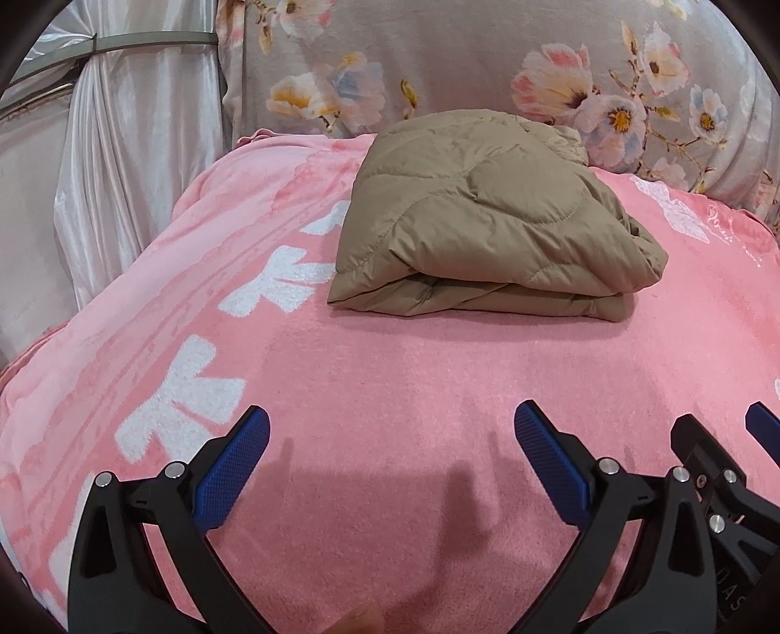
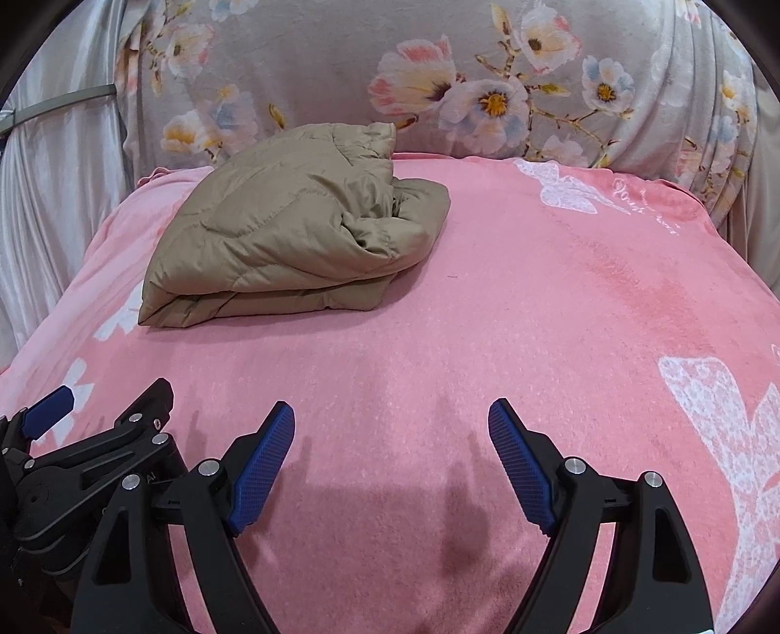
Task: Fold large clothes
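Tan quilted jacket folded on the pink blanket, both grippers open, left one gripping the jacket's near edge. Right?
Not quite. The left gripper grips nothing: the left wrist view shows its jaws open over bare pink blanket, well short of the tan quilted jacket. The rest holds: the jacket lies folded on the blanket and the right gripper is open too.

Pink fleece blanket (image 1: 390,370) spread flat over bed, filling both views. White bow-like motifs (image 1: 185,395) run down its left side. White lacy butterfly print (image 2: 570,188) near far right corner, faint script beside it; bigger butterfly (image 2: 721,439) at right edge. Behind bed: grey floral fabric (image 1: 487,63), pink, white and blue blossoms, draped upright. Left of it, white satin curtain (image 1: 122,136), gathered by grey tie-back band (image 1: 146,41).
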`<state>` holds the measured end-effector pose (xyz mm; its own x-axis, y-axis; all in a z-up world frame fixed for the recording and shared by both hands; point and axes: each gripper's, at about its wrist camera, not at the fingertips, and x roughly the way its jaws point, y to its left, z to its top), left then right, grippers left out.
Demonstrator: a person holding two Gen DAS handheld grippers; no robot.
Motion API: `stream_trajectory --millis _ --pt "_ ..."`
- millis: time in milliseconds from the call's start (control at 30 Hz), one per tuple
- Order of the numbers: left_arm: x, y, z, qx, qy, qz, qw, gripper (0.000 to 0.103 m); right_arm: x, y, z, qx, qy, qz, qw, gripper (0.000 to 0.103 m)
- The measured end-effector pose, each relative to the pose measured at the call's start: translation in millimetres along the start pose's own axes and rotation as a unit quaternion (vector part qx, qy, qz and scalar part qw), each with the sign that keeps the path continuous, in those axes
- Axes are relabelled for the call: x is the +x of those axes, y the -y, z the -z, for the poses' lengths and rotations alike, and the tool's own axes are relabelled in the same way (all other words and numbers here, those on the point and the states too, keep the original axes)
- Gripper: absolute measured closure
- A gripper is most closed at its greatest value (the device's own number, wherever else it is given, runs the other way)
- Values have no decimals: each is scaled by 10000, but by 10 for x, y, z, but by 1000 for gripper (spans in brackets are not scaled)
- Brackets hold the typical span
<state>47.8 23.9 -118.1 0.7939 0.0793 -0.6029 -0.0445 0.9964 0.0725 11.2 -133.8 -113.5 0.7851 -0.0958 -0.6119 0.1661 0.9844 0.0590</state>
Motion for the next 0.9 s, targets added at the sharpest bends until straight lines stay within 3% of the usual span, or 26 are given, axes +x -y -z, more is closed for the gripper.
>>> stream_trajectory --millis 900 --pt "32 -30 0 -26 -30 -7 10000 5 -10 -23 18 -117 14 137 9998 23"
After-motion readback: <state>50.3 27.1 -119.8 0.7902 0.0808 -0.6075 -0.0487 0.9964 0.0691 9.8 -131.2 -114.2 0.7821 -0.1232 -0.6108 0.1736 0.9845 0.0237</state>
